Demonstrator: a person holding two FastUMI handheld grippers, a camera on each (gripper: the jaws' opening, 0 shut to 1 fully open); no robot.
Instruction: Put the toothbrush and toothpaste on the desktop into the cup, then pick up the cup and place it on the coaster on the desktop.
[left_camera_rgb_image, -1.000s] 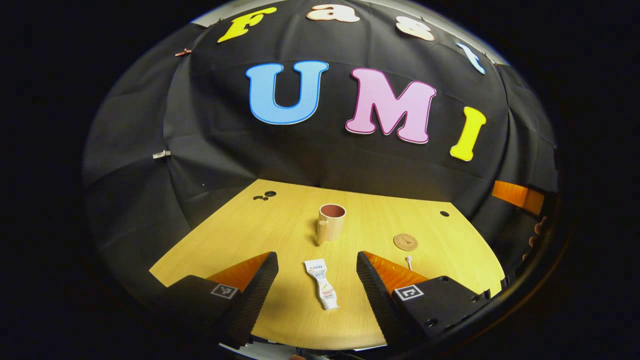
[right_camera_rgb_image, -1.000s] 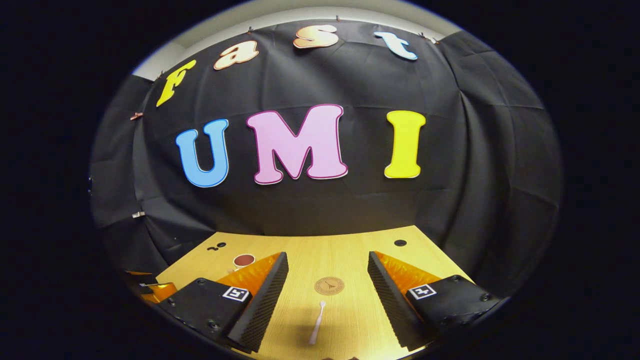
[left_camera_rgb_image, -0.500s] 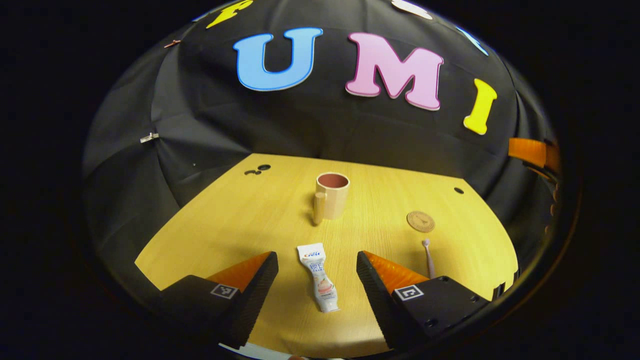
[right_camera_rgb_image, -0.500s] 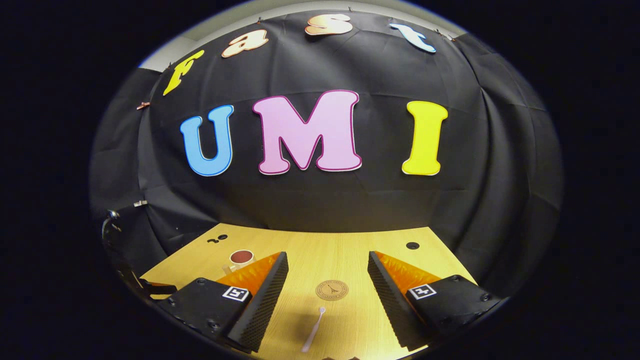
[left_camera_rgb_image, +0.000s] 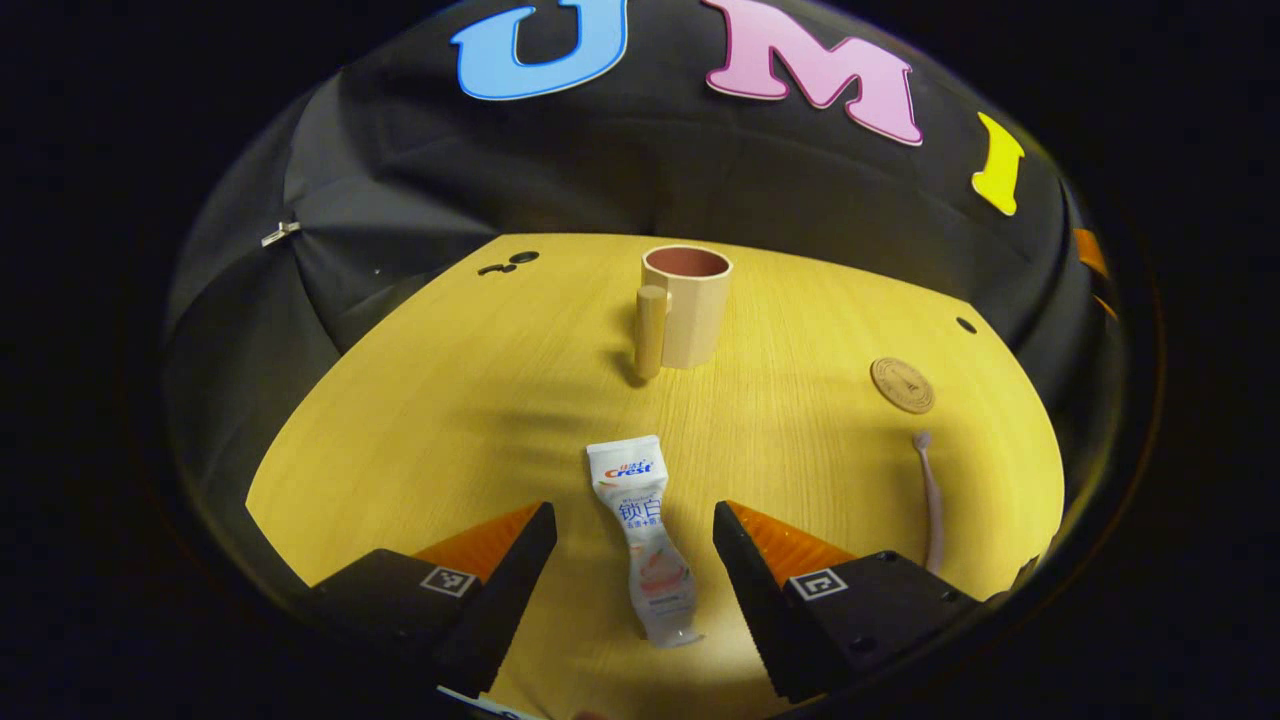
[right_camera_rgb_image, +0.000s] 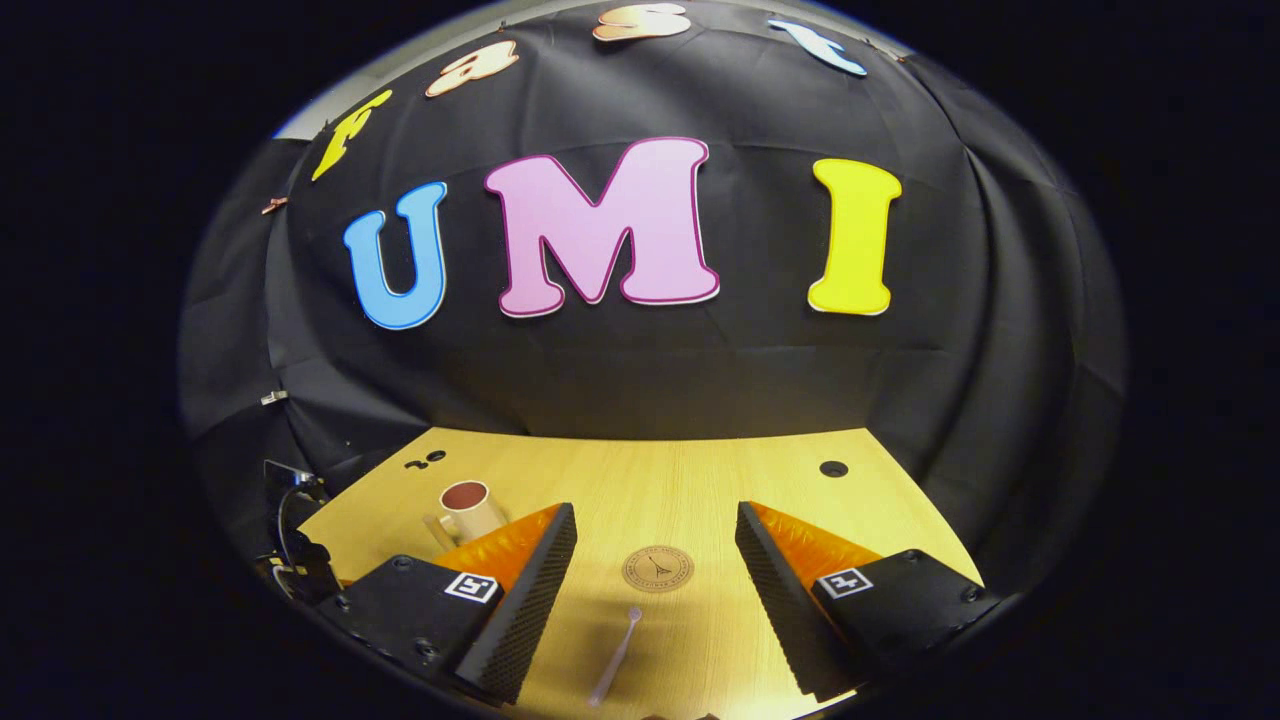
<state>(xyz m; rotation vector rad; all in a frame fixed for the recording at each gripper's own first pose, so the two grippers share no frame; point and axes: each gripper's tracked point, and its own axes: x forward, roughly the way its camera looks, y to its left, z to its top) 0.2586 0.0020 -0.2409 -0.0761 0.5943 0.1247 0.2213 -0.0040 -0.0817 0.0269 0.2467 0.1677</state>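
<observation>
- Nothing was done yet. The cup stood empty on the table.
- The toothpaste lay flat on the table. The left gripper was wide open, one finger on each side of the tube, not touching it.
- The toothbrush lay flat just in front of the coaster. The right gripper was wide open above it and held nothing.
- Still to do, I think: grab both, drop them in the cup, then move the cup onto the coaster.

Toothpaste tube printed with a brand word, Chinese characters beneath
</observation>
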